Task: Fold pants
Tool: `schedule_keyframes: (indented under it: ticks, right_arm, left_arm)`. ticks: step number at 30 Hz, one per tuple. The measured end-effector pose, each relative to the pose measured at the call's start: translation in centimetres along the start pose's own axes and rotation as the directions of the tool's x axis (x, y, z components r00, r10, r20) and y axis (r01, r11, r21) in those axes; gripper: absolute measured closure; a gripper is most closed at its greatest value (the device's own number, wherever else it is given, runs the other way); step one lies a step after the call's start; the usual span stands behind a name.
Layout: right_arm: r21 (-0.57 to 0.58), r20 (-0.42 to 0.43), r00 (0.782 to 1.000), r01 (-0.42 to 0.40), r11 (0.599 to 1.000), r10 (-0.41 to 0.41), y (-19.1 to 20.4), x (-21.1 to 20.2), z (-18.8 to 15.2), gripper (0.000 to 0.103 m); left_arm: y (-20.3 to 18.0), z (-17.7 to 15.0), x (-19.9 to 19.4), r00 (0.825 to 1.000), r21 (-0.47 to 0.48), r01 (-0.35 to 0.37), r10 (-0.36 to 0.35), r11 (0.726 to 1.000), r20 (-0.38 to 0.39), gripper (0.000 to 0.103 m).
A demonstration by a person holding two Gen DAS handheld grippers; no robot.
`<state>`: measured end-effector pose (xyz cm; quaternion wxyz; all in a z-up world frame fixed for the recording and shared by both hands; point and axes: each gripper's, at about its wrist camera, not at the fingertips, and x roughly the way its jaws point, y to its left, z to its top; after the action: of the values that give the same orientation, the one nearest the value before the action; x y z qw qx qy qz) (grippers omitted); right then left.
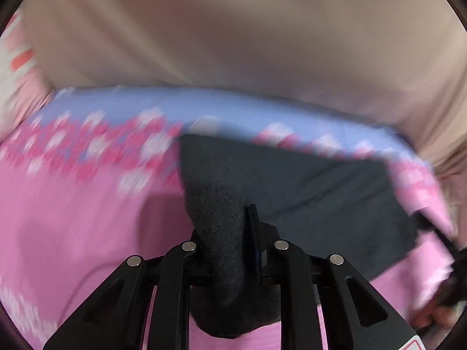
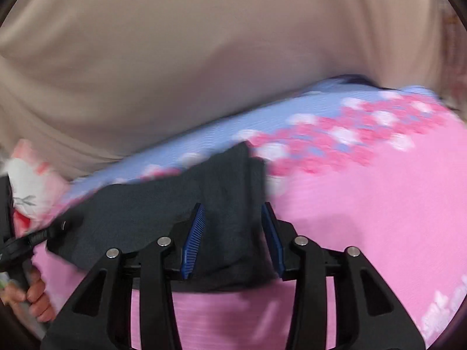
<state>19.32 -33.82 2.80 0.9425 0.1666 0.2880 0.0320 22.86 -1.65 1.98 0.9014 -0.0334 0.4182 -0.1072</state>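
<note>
Dark grey pants (image 1: 306, 192) lie on a pink flowered sheet (image 1: 73, 218). My left gripper (image 1: 233, 233) is shut on a bunched edge of the pants, which hangs through the jaws. In the right wrist view the pants (image 2: 140, 213) spread to the left. My right gripper (image 2: 233, 230) stands open with its blue pads (image 2: 192, 242) on either side of a fold of the pants, not pinching it. The other gripper and the hand holding it (image 2: 32, 294) show at the left edge.
The sheet has a blue band with pink and white flowers (image 2: 335, 125) along its far edge. A beige cloth surface (image 1: 233, 29) rises behind it. A white and red patterned cloth (image 2: 29, 180) lies at the left.
</note>
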Motion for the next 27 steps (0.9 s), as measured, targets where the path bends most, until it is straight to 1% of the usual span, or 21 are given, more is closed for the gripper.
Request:
schedule_keyframes:
  ticks: [2,3,5,6,7,8,9,10,11,12,13,14,15,16,17,18,20,23,24,25,27]
  right_arm:
    - [-0.051,0.041,0.999,-0.025,0.998,0.027,1.0,-2.0,1.0,0.073]
    - [-0.083,0.050,0.998,-0.026,0.996,0.030,1.8,-2.6,1.3,0.080]
    - [-0.132,0.019,0.999,-0.038,0.990,0.041,3.3,-2.3,1.7,0.087]
    - [-0.145,0.004,0.999,-0.038,0.989,0.039,3.9,-1.6,1.8,0.087]
    - [-0.162,-0.023,1.000,-0.020,0.987,0.016,4.2,-0.2,1.5,0.087]
    - [-0.175,-0.060,0.998,0.018,0.984,-0.029,4.2,1.3,1.1,0.087]
    - [-0.181,-0.108,0.991,0.055,0.982,-0.075,3.7,2.7,0.3,0.088]
    - [-0.178,-0.139,0.986,0.068,0.982,-0.094,2.9,3.9,-0.5,0.088]
    - [-0.167,-0.118,0.990,0.051,0.985,-0.072,2.6,3.7,-0.7,0.089]
    - [-0.157,-0.121,0.990,0.050,0.986,-0.069,2.5,3.2,-0.4,0.090]
    - [-0.149,-0.117,0.991,0.051,0.987,-0.069,2.6,2.3,0.0,0.089]
    - [-0.135,-0.101,0.993,0.046,0.990,-0.060,2.4,1.4,0.2,0.084]
    - [-0.108,-0.084,0.995,0.036,0.994,-0.046,2.1,0.4,0.5,0.075]
    - [-0.085,-0.080,0.996,0.031,0.996,-0.038,1.6,0.1,0.6,0.067]
    - [-0.061,-0.080,0.996,0.024,0.998,-0.029,1.2,-0.2,0.6,0.054]
    - [-0.044,-0.084,0.996,0.018,0.999,-0.022,0.8,-0.2,0.5,0.051]
    - [-0.029,-0.103,0.994,0.019,0.999,-0.022,0.3,-0.1,-0.1,0.051]
    - [-0.018,-0.159,0.987,-0.036,0.999,0.033,0.7,0.9,-0.7,0.068]
    - [-0.032,-0.179,0.983,-0.038,0.999,0.031,1.1,1.4,-0.8,0.075]
    - [-0.072,-0.189,0.982,-0.008,0.997,-0.006,1.7,2.1,-1.0,0.076]
    - [-0.098,-0.173,0.985,-0.003,0.995,-0.014,2.2,1.5,-1.0,0.082]
  left_arm:
    - [0.5,-0.7,-1.9,0.999,-0.005,0.012,-0.012,1.000,0.053,0.082]
    - [0.4,-0.6,-2.9,0.998,-0.017,0.012,-0.011,1.000,0.069,0.082]
    - [0.1,0.2,-4.1,0.994,-0.039,0.035,-0.031,0.999,0.106,0.082]
    - [-0.4,0.5,-4.3,0.993,-0.038,0.032,-0.027,0.999,0.117,0.082]
    - [-0.8,0.8,-4.1,0.993,-0.027,0.024,-0.021,0.999,0.116,0.079]
    - [-1.2,1.1,-3.2,0.994,-0.009,-0.008,0.009,1.000,0.105,0.076]
    - [-1.3,1.0,-2.2,0.996,0.004,-0.044,0.044,0.999,0.083,0.072]
    - [-1.6,1.0,-1.3,0.996,0.012,-0.063,0.062,0.998,0.062,0.072]
    - [-1.2,0.4,0.1,0.995,0.015,-0.096,0.096,0.995,0.018,0.072]
    - [-0.8,0.5,0.6,0.995,0.008,-0.103,0.103,0.995,-0.004,0.071]
    - [-0.3,0.1,0.9,0.995,-0.005,-0.093,0.093,0.996,-0.025,0.066]
    - [0.6,0.0,0.7,0.997,-0.039,-0.071,0.069,0.997,-0.034,0.061]
    - [1.3,-0.1,0.2,0.998,-0.073,-0.065,0.063,0.995,-0.031,0.047]
    - [2.0,-0.1,-0.4,0.997,-0.104,-0.070,0.068,0.992,-0.027,0.037]
    - [3.0,-0.1,-1.3,0.997,-0.144,-0.082,0.081,0.986,-0.011,0.034]
    - [3.6,-0.1,-1.9,0.996,-0.166,-0.085,0.087,0.982,0.003,0.027]
    - [4.9,-0.3,-2.7,0.994,-0.208,-0.101,0.105,0.973,0.007,0.026]
    - [5.9,-0.9,-2.9,0.997,-0.264,-0.072,0.074,0.962,-0.002,0.026]
    - [5.9,-1.0,-2.9,0.998,-0.271,-0.066,0.068,0.960,-0.002,0.026]
    - [5.7,-1.1,-2.9,0.998,-0.275,-0.064,0.067,0.959,0.000,0.026]
    - [4.8,-1.2,-3.2,0.998,-0.255,-0.058,0.061,0.965,0.003,0.026]
